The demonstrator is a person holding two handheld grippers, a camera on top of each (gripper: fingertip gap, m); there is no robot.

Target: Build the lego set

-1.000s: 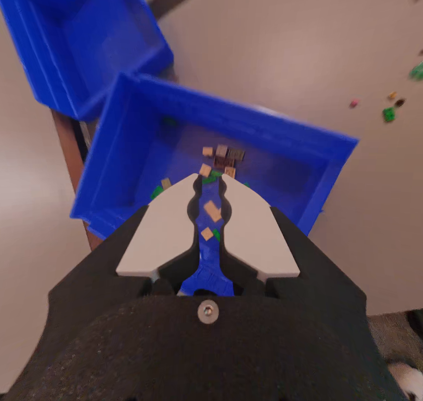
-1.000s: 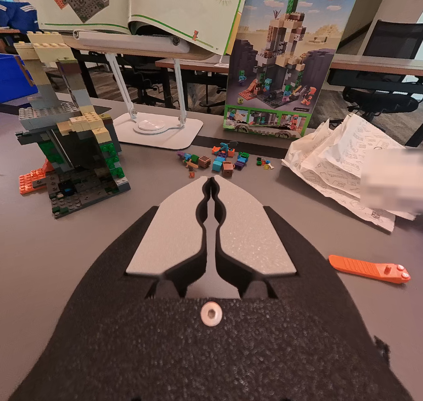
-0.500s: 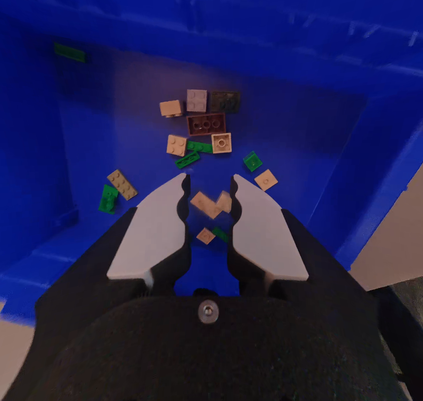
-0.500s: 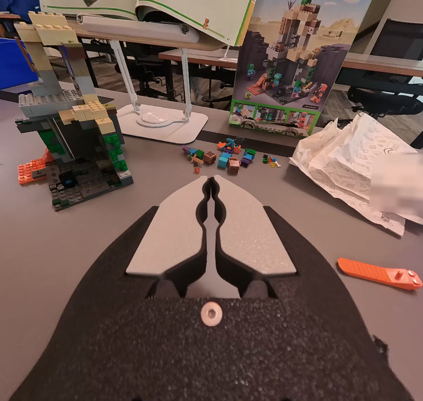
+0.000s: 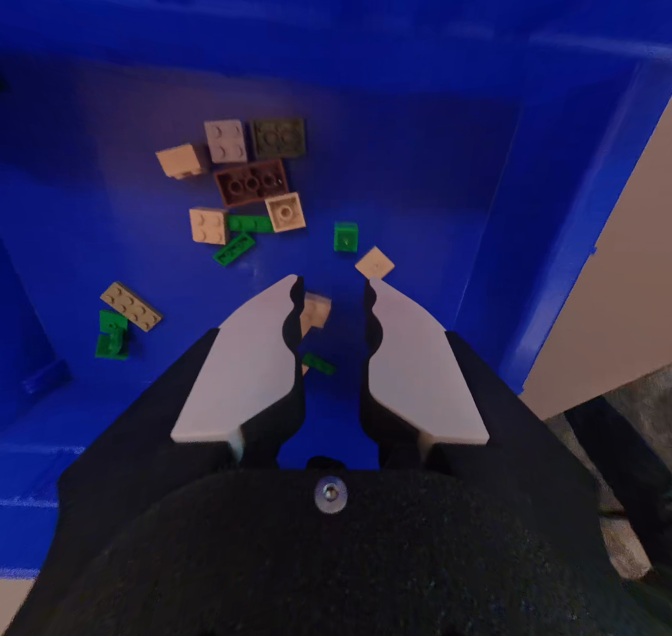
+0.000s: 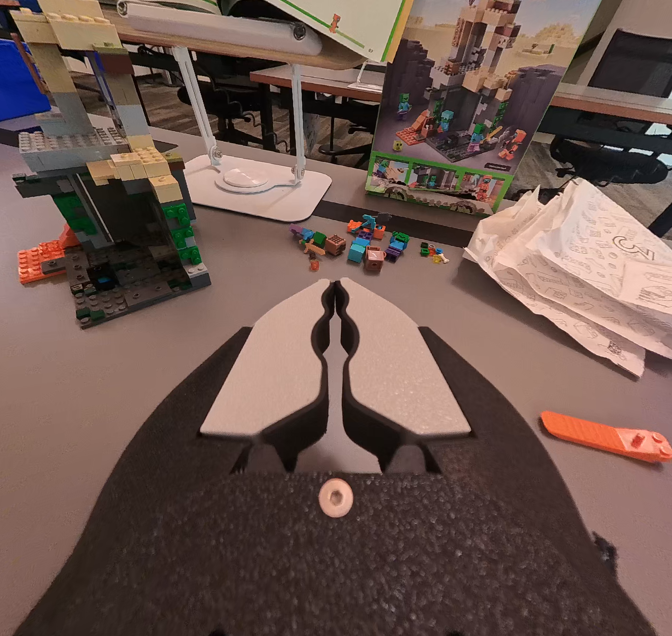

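Left gripper (image 5: 331, 284) is held released inside blue bin (image 5: 400, 55); tan brick (image 5: 315, 312) sits between the fingers, loose bricks (image 5: 251, 186) beyond. Right gripper (image 6: 335, 282) is clenched, empty, above table (image 6: 109, 382); partial build (image 6: 105, 182) seen far left.

Closed right claw (image 6: 335, 282) above grey table (image 6: 109, 382)

Blue bin (image 5: 545, 218) holds tan, green, brown bricks (image 5: 251, 182); orange separator tool (image 6: 603, 437); grey table (image 6: 109, 382).
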